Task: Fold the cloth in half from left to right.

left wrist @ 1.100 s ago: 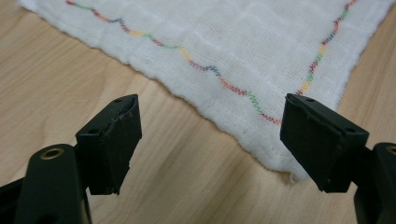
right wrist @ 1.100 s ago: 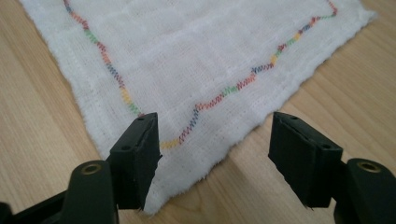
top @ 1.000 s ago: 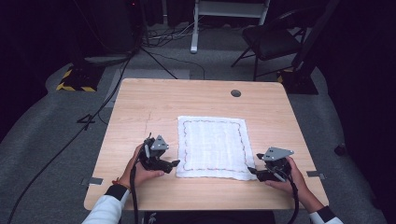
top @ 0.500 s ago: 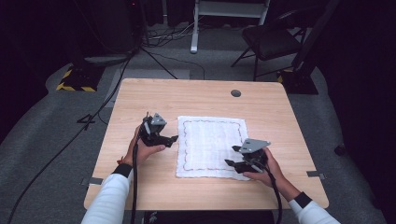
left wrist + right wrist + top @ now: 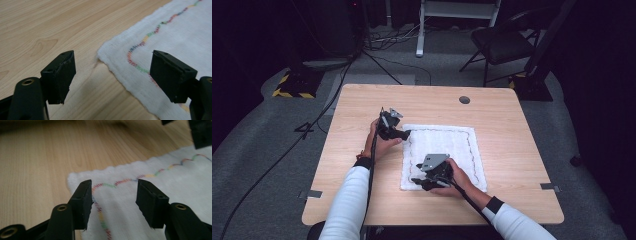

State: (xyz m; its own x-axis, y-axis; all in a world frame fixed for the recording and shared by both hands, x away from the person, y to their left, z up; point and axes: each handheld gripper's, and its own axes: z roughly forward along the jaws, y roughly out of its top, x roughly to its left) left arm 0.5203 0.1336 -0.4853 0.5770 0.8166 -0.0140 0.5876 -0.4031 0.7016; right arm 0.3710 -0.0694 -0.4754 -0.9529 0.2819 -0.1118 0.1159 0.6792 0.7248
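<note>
Dark grey floor is surrounding a pale wooden table (image 5: 362,200), with a chair (image 5: 502,45) and cables lying beyond its far edge.

At the cloth's far left corner, the left gripper (image 5: 404,132) is hovering with its jaws standing wide apart and holding nothing; in the left gripper view (image 5: 112,75) the corner is lying between them, one jaw over bare wood and the other over the cloth (image 5: 175,37). The right gripper (image 5: 419,181) is sitting at the near left corner, jaws parted and empty; in the right gripper view (image 5: 112,197) both jaws are hanging over the cloth, just inside that corner.

That white cloth (image 5: 447,145) is lying flat on the table's middle, slightly toward the near side, with a wavy multicoloured stitch line (image 5: 120,181) running inside its edge.
</note>
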